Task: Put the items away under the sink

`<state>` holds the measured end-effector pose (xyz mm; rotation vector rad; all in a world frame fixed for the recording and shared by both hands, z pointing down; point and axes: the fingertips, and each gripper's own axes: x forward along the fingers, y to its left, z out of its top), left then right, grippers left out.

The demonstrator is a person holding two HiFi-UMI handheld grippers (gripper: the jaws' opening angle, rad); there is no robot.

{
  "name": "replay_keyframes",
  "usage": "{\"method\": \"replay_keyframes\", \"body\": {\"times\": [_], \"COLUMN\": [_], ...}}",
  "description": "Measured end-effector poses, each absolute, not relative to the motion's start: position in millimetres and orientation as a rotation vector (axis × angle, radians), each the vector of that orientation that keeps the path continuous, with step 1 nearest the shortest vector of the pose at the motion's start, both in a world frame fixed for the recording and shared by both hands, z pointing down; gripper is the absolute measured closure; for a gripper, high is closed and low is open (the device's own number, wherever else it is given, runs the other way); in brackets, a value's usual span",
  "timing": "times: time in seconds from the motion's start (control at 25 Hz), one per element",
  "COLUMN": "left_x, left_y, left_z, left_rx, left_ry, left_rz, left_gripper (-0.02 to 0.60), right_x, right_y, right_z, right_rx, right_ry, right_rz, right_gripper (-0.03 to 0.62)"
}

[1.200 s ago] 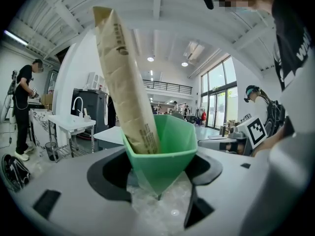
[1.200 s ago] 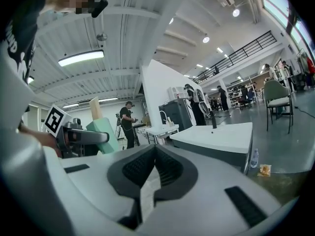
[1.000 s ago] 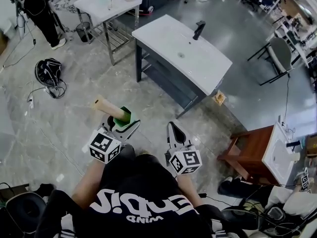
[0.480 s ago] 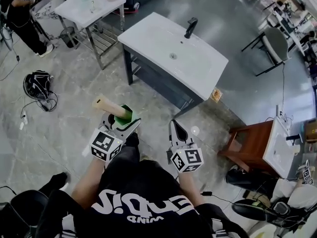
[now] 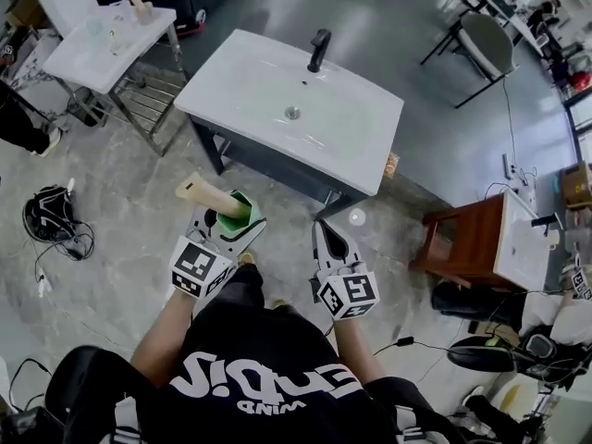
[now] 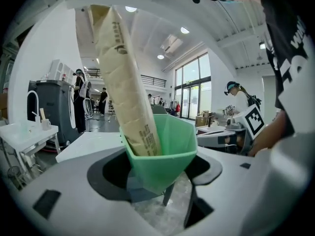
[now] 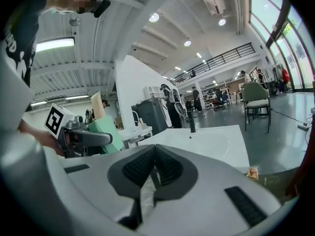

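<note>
Left tool [image 6: 160, 193] grips cup [image 6: 174, 146]; pouch [image 6: 125, 82] printed.

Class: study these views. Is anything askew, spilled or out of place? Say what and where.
The tall tan pack leans sideways out of the green cup held by the left gripper, rather than standing upright. A small wrapper lies loose on the floor by the right end of the sink. Nothing looks spilled.

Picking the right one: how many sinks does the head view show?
3: the dark-cabinet sink straight ahead, the metal-stand sink upper left, the wooden-cabinet sink at right. Others may be hidden.
</note>
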<state>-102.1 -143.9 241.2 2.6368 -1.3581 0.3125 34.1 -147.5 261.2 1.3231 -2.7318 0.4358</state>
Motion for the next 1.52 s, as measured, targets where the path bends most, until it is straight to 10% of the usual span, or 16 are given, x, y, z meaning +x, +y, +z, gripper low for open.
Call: {"method": "replay_keyframes", "body": {"times": [1.52], "left_x": [-75], "left_y": [-238], "left_z": [445], "left_rx": [2.791], "left_ry": [-1.066], "left_rz": [0.37], "left_gripper": [0.25], "right_x": [43], "right_y": [-225], "right_z": [444], "right_rx": [1.483], "right_ry": [-2.648], "right_rz": [0.371], "right_gripper": [0.576]}}
